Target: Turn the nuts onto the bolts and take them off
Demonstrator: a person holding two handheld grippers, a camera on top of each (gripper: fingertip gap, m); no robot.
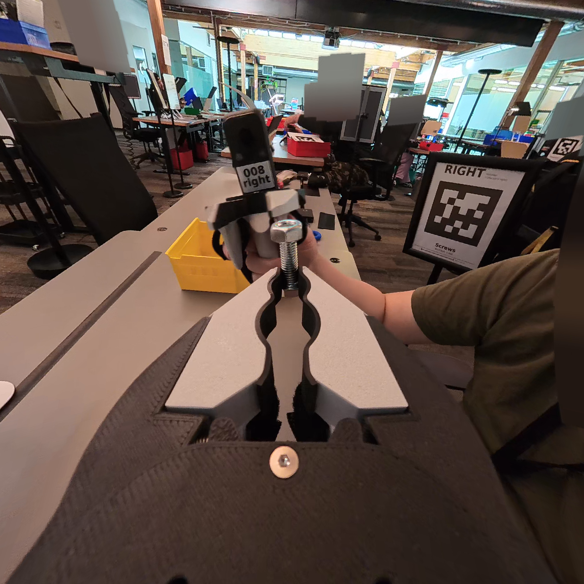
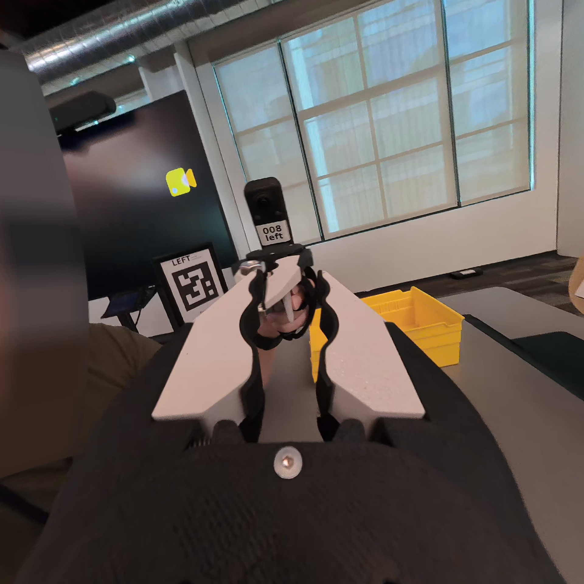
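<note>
Fingertips of the left gripper (image 1: 289,286) pinch the lower end of a silver bolt (image 1: 288,267), which stands upright out of them with a hex nut (image 1: 286,232) sitting at its top end. Its jaws are nearly closed, leaving only the width of the bolt's shank between the notched black pads.

Facing it, the right gripper (image 2: 289,295) has its fingers parted, nothing between them; in the left wrist view its tips sit just behind the nut, and whether they touch it cannot be told. A hand (image 1: 268,256) holds that gripper from below, with a bare forearm and an olive sleeve (image 1: 493,316) leading off to the side.

Beyond the grippers a yellow bin (image 1: 202,265) rests on the grey table (image 1: 94,331). Framed marker boards (image 1: 464,218) stand off the table's edge on either side.
</note>
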